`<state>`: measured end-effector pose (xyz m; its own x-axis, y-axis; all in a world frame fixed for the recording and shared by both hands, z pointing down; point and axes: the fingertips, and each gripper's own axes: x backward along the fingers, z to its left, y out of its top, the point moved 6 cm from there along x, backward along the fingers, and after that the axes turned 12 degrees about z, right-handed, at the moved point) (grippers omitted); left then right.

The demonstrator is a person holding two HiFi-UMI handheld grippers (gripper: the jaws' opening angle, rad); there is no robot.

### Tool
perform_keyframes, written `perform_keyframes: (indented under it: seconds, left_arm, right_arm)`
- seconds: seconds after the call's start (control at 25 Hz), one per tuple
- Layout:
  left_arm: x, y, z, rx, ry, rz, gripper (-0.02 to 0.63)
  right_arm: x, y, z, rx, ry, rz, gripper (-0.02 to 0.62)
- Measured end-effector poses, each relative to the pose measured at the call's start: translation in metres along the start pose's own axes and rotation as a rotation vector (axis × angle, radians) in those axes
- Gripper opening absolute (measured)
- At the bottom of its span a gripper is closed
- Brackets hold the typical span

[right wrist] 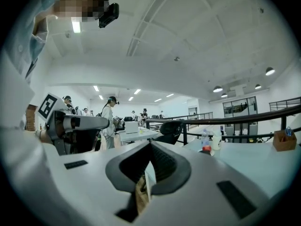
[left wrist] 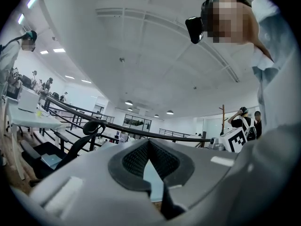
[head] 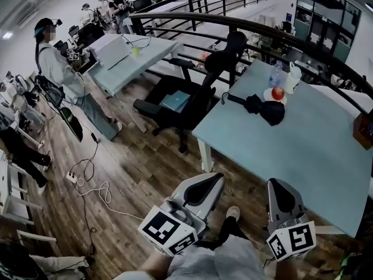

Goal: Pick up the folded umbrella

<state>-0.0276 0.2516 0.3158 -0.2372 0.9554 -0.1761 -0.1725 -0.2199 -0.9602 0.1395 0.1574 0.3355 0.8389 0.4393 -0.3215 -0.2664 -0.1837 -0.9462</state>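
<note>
Tongs: two, left tongs (head: pixel 214 181) and right tongs (head: pixel 276 186).
Tables: two. Near table (head: pixel 303 156) ahead of the right tongs; far table (head: pixel 125 69) well beyond the left tongs.
On the near table, ahead of both tongs: one folded umbrella (head: pixel 262 107), one red apple (head: pixel 278 92), one clear bottle (head: pixel 277 73), one white jug (head: pixel 293 78), one wooden box (head: pixel 362 130) off right.
Office chair (head: pixel 192 92): one, ahead of the left tongs.
Standing person (head: pixel 58 69) by the far table: one; others behind too small to count.
</note>
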Motion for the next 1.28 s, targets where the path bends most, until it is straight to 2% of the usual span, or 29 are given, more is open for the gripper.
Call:
perform_keyframes:
  seconds: [0.2,0.52,0.92,1.28]
  left_arm:
    - [-0.048,0.015,0.006,0.001,-0.013,0.006,0.005]
    - [-0.115,0.046,0.029,-0.013,-0.005,-0.005,0.005]
    - [-0.169,0.067,0.048,-0.02,0.031,-0.028,0.005]
    - [-0.2,0.069,0.045,-0.01,0.04,-0.02,0.005]
  right_arm:
    - [-0.016,0.009,-0.043,0.038,-0.034,0.02,0.0]
    - [-0.053,0.035,-0.102,0.023,-0.035,-0.017,0.0]
    - [-0.086,0.053,-0.162,0.036,-0.036,-0.027,0.0]
    - [-0.088,0.05,-0.198,0.026,-0.05,-0.007,0.0]
